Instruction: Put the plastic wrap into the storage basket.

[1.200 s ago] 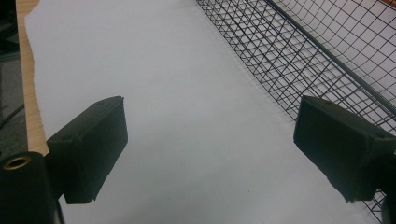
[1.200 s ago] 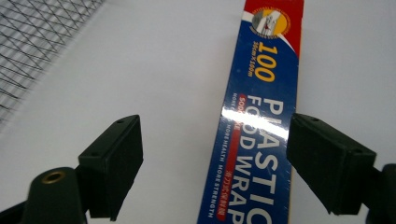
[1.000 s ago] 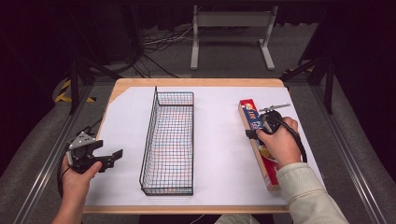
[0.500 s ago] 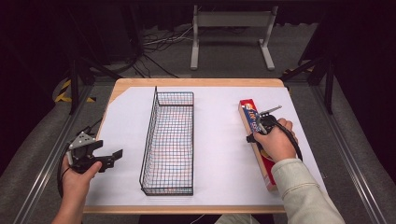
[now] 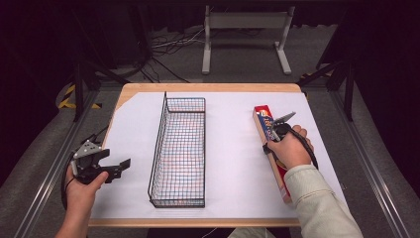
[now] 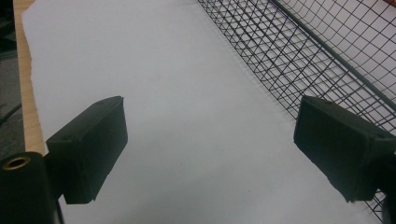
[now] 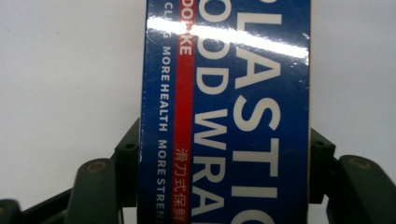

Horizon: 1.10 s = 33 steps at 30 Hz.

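A long blue and red plastic wrap box [image 5: 263, 117] lies lengthwise on the white sheet at the table's right side. My right gripper [image 5: 273, 139] comes down on its middle. In the right gripper view the box [image 7: 224, 93] sits between the two jaws, which press against its long sides; my right gripper [image 7: 224, 154] is shut on it. A long black wire basket [image 5: 158, 144] stands empty at the table's centre. My left gripper [image 5: 123, 167] hovers open to the basket's left, near the front edge. The left gripper view has my left gripper [image 6: 210, 149] wide open over bare paper beside the basket [image 6: 289, 51].
White paper [image 5: 233, 163] covers most of the wooden table [image 5: 208, 88]. A white metal stand [image 5: 245, 22] and cables lie on the floor beyond the far edge. Dark frame rails run along both sides of the table.
The right hand has shifted slightly along the box towards the person and settled on it. The left gripper has held still.
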Each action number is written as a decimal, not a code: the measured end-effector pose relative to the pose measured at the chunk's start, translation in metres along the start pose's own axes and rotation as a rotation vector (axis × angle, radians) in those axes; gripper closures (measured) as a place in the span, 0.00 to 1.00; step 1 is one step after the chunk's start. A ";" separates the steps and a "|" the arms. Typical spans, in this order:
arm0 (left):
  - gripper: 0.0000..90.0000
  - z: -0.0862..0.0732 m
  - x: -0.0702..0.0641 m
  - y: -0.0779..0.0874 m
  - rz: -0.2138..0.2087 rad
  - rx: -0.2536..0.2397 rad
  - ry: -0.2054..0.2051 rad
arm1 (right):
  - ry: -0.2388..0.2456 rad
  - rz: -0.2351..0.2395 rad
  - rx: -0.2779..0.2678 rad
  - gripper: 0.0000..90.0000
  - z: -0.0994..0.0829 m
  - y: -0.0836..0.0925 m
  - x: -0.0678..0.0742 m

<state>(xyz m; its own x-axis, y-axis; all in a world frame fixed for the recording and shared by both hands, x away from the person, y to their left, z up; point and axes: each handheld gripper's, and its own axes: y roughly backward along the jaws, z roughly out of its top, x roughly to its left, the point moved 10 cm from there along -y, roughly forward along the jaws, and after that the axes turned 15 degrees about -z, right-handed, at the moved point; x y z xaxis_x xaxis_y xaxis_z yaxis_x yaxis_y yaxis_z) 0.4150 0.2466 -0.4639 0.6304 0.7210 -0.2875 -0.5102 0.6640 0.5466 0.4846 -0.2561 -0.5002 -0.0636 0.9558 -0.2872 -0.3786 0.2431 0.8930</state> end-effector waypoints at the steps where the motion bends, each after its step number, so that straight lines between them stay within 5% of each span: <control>1: 0.12 0.000 0.000 0.000 -0.002 -0.001 0.005 | -0.003 -0.004 0.002 0.43 0.000 0.000 0.000; 5: 0.12 0.000 0.001 0.000 0.000 -0.007 0.007 | -0.018 -0.022 0.011 0.44 0.000 0.002 0.002; 12: 0.12 -0.001 0.000 -0.001 -0.003 -0.002 0.011 | -0.080 0.017 -0.005 0.44 0.006 0.013 0.006; 33: 0.12 0.003 0.001 0.002 0.005 -0.008 -0.001 | -0.195 0.018 -0.041 0.44 0.020 0.067 0.002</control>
<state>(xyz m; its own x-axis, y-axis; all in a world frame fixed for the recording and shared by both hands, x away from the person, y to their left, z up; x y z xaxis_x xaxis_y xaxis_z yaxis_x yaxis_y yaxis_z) 0.4164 0.2484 -0.4612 0.6283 0.7242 -0.2841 -0.5179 0.6619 0.5419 0.4782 -0.2345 -0.4343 0.1078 0.9748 -0.1953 -0.4170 0.2227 0.8812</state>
